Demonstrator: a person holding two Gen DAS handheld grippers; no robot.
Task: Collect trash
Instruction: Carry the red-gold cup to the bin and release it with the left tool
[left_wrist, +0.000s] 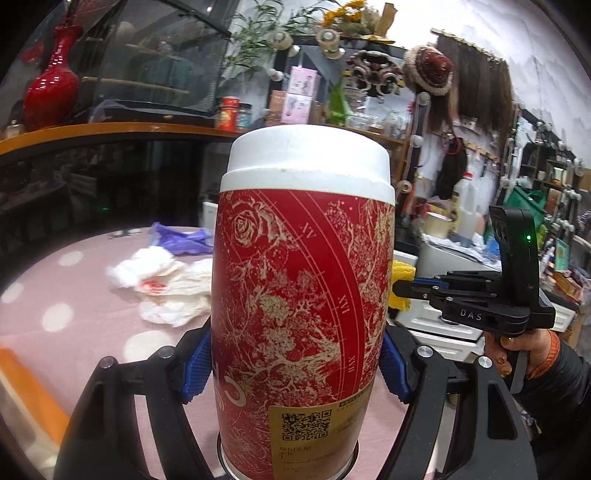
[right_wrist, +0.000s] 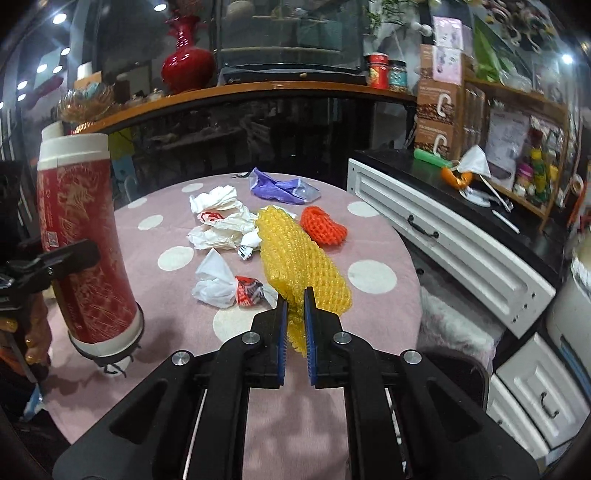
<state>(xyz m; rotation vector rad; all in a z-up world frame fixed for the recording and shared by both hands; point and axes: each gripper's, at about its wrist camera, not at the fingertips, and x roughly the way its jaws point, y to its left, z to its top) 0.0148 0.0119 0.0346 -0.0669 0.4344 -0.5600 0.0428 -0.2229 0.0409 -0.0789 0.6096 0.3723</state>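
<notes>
My left gripper (left_wrist: 295, 365) is shut on a tall red canister (left_wrist: 299, 280) with a white lid and gold pattern, held upright above the pink dotted table (left_wrist: 55, 332); it also shows in the right wrist view (right_wrist: 81, 236). My right gripper (right_wrist: 294, 317) is shut on a yellow foam net sleeve (right_wrist: 299, 258) and holds it over the table; its yellow tip shows in the left wrist view (left_wrist: 400, 284) beside the right gripper (left_wrist: 397, 290). On the table lie white crumpled wrappers (right_wrist: 221, 218), a purple bag (right_wrist: 280, 186), an orange foam net (right_wrist: 323, 225) and a white-and-red wrapper (right_wrist: 229, 286).
A white drawer cabinet (right_wrist: 443, 236) with a black top stands right of the table. A dark glass counter with a wooden edge (right_wrist: 258, 88) and a red vase (right_wrist: 186, 62) runs behind it. A white fluffy seat (right_wrist: 454, 328) sits by the table's right edge.
</notes>
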